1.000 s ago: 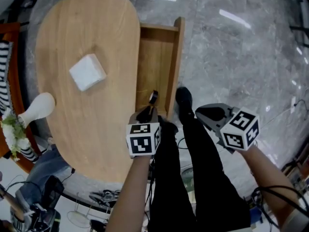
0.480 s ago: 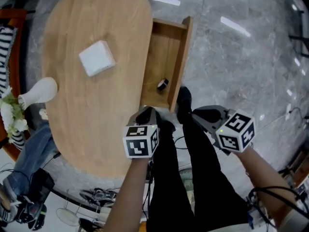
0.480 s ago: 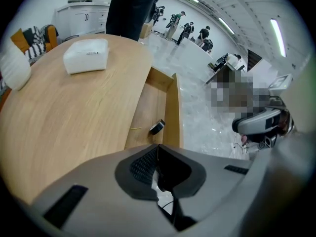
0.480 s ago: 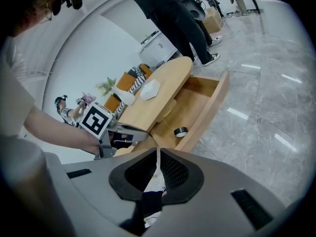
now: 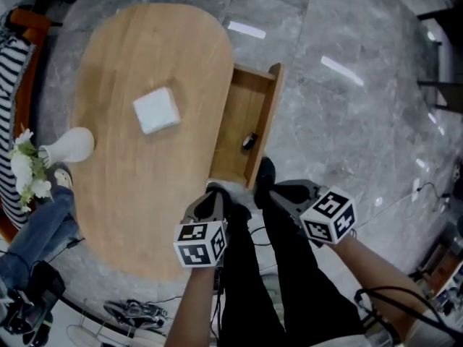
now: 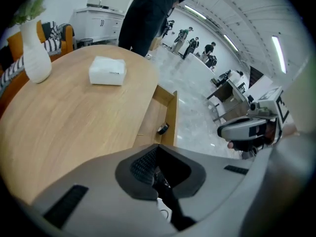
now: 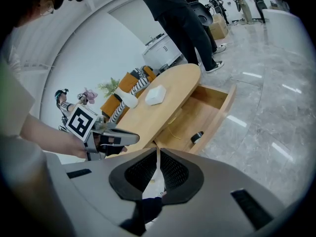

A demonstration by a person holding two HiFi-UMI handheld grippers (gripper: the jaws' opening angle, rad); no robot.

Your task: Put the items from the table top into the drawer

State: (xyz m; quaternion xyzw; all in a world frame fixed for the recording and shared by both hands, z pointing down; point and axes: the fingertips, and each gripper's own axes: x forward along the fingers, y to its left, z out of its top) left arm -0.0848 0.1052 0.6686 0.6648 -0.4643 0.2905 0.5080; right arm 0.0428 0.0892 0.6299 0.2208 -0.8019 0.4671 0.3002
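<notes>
the small black item [image 5: 249, 141] lies in the open drawer [image 5: 269, 116]; the white box [image 5: 156, 110] sits on the surface [image 5: 134, 194], yet to go. the left gripper [image 5: 215, 194] has just been closing its fingers, now pressed together on nothing; the right gripper [image 5: 279, 191] has its fingers pressed together, empty too.

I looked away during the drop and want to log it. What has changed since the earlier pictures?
The left gripper let go of the small black roll, which now lies in the open drawer. Its jaws have just closed with nothing between them, and it has drawn back from the drawer toward the person. The white box and the vase stayed where they were on the table.
</notes>
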